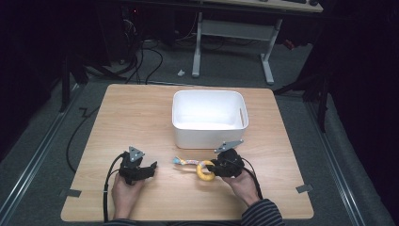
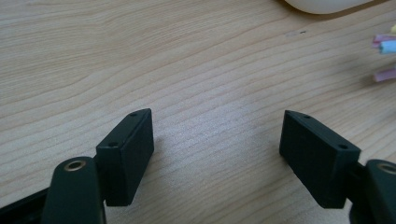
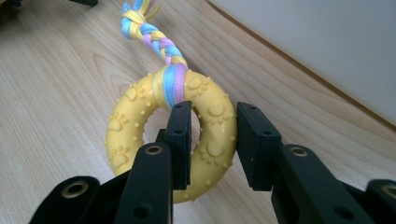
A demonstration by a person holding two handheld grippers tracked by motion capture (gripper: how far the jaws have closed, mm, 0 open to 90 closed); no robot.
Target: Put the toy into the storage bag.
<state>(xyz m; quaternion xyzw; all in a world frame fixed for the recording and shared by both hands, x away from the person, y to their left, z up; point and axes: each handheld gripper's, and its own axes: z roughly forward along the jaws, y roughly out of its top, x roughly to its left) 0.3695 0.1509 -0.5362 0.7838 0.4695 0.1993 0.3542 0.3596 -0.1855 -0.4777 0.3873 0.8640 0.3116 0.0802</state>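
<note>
On the far half of the wooden table [image 1: 131, 113] sits a white plastic bin [image 1: 209, 117], its near wall just beyond the right gripper [image 1: 214, 167]. That gripper's jaws are closed on one side of a yellow rubber ring toy [image 3: 163, 130], one jaw through the hole, the other outside. The toy's braided pastel rope [image 3: 149, 39] trails left along the wood. Well to the left, the left gripper [image 1: 149, 168] rests spread wide over bare tabletop.
</note>
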